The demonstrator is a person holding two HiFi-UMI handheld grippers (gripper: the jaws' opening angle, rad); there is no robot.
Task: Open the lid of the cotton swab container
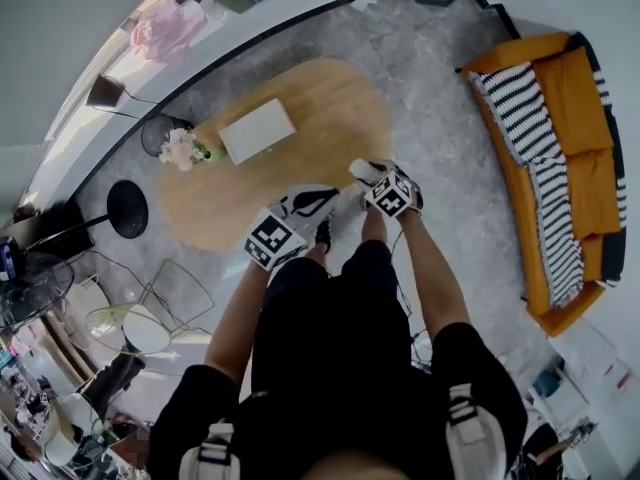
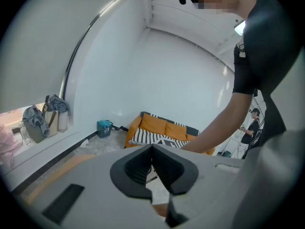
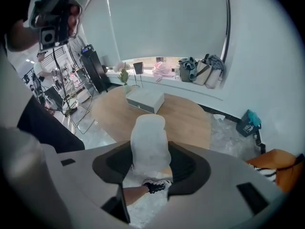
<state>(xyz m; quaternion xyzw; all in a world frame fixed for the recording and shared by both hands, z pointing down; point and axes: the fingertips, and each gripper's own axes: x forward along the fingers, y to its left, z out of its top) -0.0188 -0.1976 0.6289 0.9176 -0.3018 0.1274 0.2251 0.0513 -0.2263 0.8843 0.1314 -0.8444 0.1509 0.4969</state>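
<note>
Steadiness matters: right gripper (image 3: 150,168) clamps the translucent container (image 3: 150,140); left gripper (image 2: 153,168), jaws together and empty, should open before pinching the lid.

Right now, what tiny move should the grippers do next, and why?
Probably bring the left gripper across and open it at the top of the cotton swab container. The right gripper is shut on that frosted container, while the left one is shut and empty, so nothing can pull it open yet.

Matt pale wood table (image 1: 330,118), frosted translucent plastic container (image 3: 150,142), orange cloth sofa (image 1: 575,98), marbled grey floor (image 1: 440,78)
</note>
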